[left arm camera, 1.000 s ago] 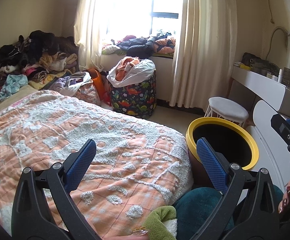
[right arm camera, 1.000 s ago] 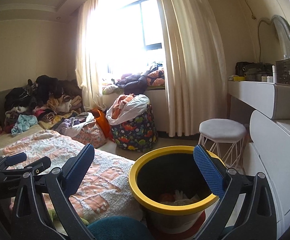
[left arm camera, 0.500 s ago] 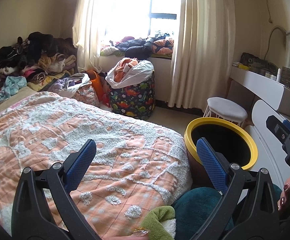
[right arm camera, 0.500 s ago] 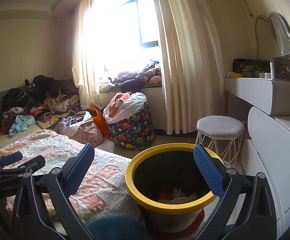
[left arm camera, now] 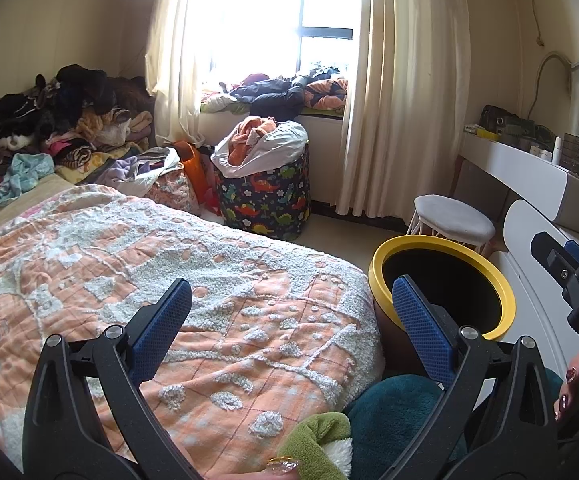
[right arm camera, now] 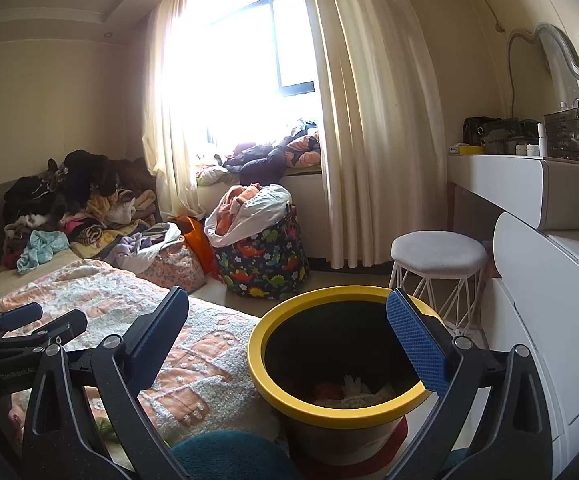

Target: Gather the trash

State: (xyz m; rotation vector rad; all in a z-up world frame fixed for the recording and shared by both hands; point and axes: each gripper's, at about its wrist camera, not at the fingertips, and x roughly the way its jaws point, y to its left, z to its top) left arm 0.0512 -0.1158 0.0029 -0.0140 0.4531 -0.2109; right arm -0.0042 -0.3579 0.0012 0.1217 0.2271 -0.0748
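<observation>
My left gripper [left arm camera: 291,312]: fingers apart, empty, over bed [left arm camera: 169,280]. My right gripper [right arm camera: 287,330]: fingers apart, empty, above bin [right arm camera: 289,398] holding trash [right arm camera: 349,392].

- You are in a lived-in home bedroom: a bed [left arm camera: 169,280] with a peach-and-white blanket fills the left
- Clothes [right arm camera: 69,208] lie heaped at its far end and on the window ledge
- Cream curtains [right arm camera: 377,140] frame a bright window
- A vanity desk [right arm camera: 529,184] with mirror, a white stool [right arm camera: 439,252] and a dinosaur-print hamper [left arm camera: 265,196] complete it
</observation>
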